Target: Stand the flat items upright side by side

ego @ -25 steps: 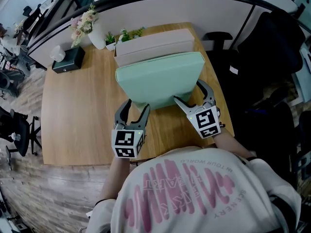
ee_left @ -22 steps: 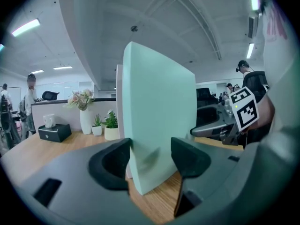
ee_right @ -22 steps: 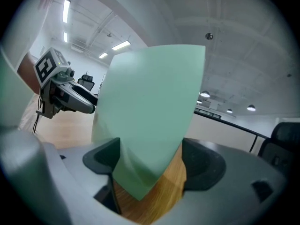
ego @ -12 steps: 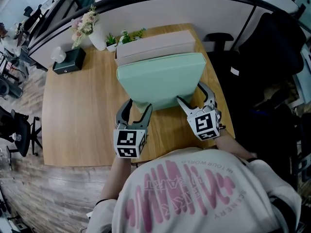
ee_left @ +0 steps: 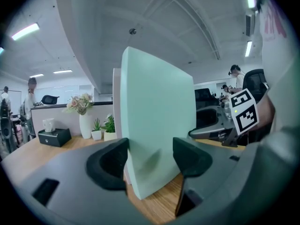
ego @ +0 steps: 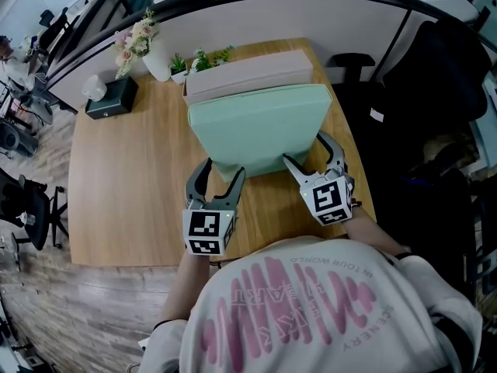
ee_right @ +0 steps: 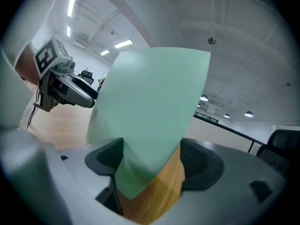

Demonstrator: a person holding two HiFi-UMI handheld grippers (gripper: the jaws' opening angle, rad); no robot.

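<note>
A mint green cushion (ego: 256, 127) stands upright on its edge on the wooden table (ego: 124, 185). It leans toward a beige cushion (ego: 248, 70) that stands right behind it. My left gripper (ego: 221, 169) straddles the green cushion's lower left corner, and both pads lie against it in the left gripper view (ee_left: 150, 153). My right gripper (ego: 304, 148) straddles the lower right corner. In the right gripper view (ee_right: 151, 156) that corner sits between the pads, touching both. A strip of the beige cushion (ee_left: 116, 107) shows past the green cushion (ee_left: 157, 116).
A white vase of flowers (ego: 140, 41), small potted plants (ego: 198, 59) and a black tissue box (ego: 109, 95) stand at the table's far left. A curved partition runs behind the table. A black chair (ego: 435, 92) is off the table's right edge.
The green cushion has shifted a little to the right. The right gripper has drawn slightly left onto its corner, and the left gripper has edged right.
</note>
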